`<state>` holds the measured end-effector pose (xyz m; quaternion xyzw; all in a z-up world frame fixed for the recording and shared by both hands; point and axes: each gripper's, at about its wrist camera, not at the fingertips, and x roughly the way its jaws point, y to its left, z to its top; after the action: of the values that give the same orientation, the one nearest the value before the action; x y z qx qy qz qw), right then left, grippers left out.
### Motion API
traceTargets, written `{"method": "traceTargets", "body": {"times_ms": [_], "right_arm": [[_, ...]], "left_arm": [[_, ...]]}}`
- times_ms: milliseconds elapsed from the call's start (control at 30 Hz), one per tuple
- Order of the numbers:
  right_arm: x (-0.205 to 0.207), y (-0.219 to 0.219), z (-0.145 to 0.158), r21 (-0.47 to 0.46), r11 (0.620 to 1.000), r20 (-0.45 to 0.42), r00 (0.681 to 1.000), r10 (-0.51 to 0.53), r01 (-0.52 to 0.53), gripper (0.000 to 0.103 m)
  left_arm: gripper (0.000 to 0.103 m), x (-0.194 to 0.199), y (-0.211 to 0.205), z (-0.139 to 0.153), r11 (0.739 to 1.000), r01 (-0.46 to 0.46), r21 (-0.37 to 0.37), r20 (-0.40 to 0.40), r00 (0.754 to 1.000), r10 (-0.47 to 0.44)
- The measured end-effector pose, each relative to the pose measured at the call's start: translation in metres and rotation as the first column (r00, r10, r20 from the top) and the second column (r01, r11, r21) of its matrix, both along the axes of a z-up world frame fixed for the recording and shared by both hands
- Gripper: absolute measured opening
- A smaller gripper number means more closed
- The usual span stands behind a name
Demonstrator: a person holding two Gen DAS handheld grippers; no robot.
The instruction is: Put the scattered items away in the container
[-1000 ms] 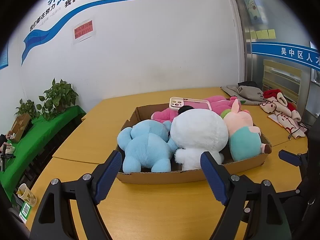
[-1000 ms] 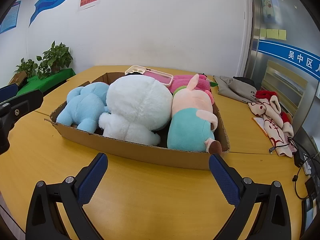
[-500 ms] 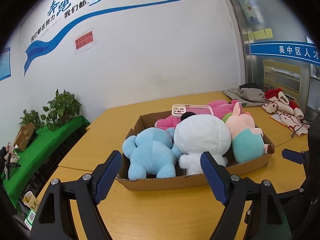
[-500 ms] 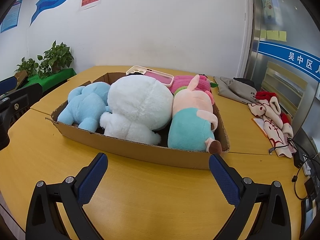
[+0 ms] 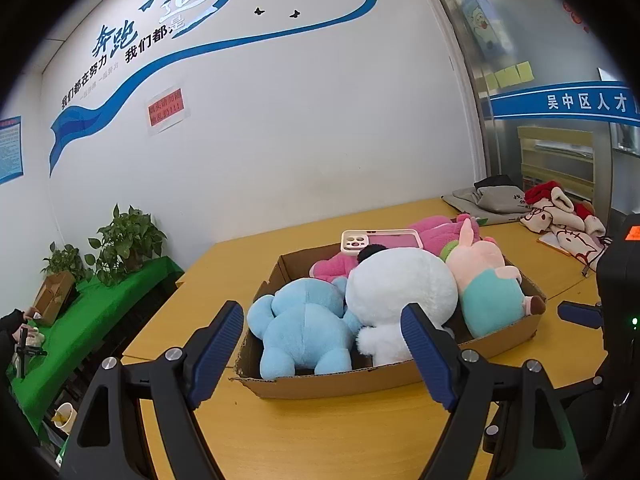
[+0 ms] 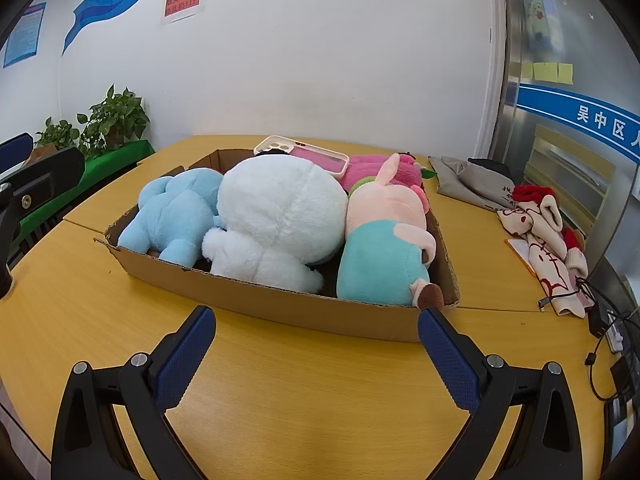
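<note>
Both grippers are spread wide with nothing between the blue pads, so the left gripper (image 5: 322, 344) and the right gripper (image 6: 316, 344) are both empty-handed, hanging over the yellow table (image 6: 304, 392). Just ahead of each one sits the shallow cardboard box (image 6: 280, 304), long side running left to right across the view, the near wall facing the fingers. Inside it, three plush toys are packed side by side along that long axis: a light blue plush (image 6: 176, 212) on the left end with its back and stubby legs toward the grippers, a big white plush (image 6: 280, 212) in the middle, and a pink-and-teal plush (image 6: 384, 248) at the right end, lying lengthwise front to back with its brown-tipped foot poking at the near corner. Behind those, a hot pink plush (image 6: 380, 172) lies along the back wall, with a pink phone case (image 6: 308, 158) resting on top. Farther off to the right, beyond the box, there's a pile of clothes (image 6: 540, 220) on the table.
</note>
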<state>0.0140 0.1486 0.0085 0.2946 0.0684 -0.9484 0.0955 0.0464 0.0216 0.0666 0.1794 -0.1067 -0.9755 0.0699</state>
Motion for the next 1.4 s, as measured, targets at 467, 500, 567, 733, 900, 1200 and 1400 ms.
{"method": "traceTargets", "body": {"times_ms": [467, 500, 567, 733, 900, 1200, 1400], "right_arm": [[-0.015, 0.029, -0.027, -0.009, 0.999, 0.092, 0.995, 0.039, -0.038, 0.103], [-0.019, 0.038, -0.036, 0.003, 0.999, 0.115, 0.993, 0.033, -0.034, 0.103], [-0.026, 0.060, -0.055, 0.039, 0.999, 0.167, 0.986, 0.023, -0.030, 0.103], [-0.037, 0.123, -0.097, 0.096, 0.994, 0.286, 0.958, 0.022, -0.052, 0.103], [-0.035, 0.164, -0.117, 0.035, 0.972, 0.357, 0.912, 0.204, -0.231, 0.103], [-0.026, 0.209, -0.122, 0.012, 0.893, 0.321, 0.847, 0.423, -0.451, 0.103], [-0.034, 0.228, -0.123, 0.013, 0.836, 0.320, 0.794, 0.516, -0.548, 0.103]], "left_arm": [[0.081, -0.039, -0.060, -0.065, 0.987, 0.056, 0.148, 0.283, 0.954, -0.096], [0.081, -0.042, -0.071, -0.076, 0.988, 0.054, 0.142, 0.310, 0.946, -0.096], [0.081, -0.046, -0.098, -0.100, 0.990, 0.055, 0.129, 0.372, 0.923, -0.100], [0.081, -0.057, -0.172, -0.153, 0.985, 0.051, 0.168, 0.510, 0.850, -0.131], [0.085, -0.071, -0.239, -0.180, 0.964, 0.030, 0.263, 0.549, 0.817, -0.176], [0.103, -0.091, -0.278, -0.185, 0.947, 0.203, 0.248, 0.528, 0.791, -0.308], [0.103, -0.109, -0.286, -0.180, 0.909, 0.333, 0.251, 0.528, 0.740, -0.416]]}}
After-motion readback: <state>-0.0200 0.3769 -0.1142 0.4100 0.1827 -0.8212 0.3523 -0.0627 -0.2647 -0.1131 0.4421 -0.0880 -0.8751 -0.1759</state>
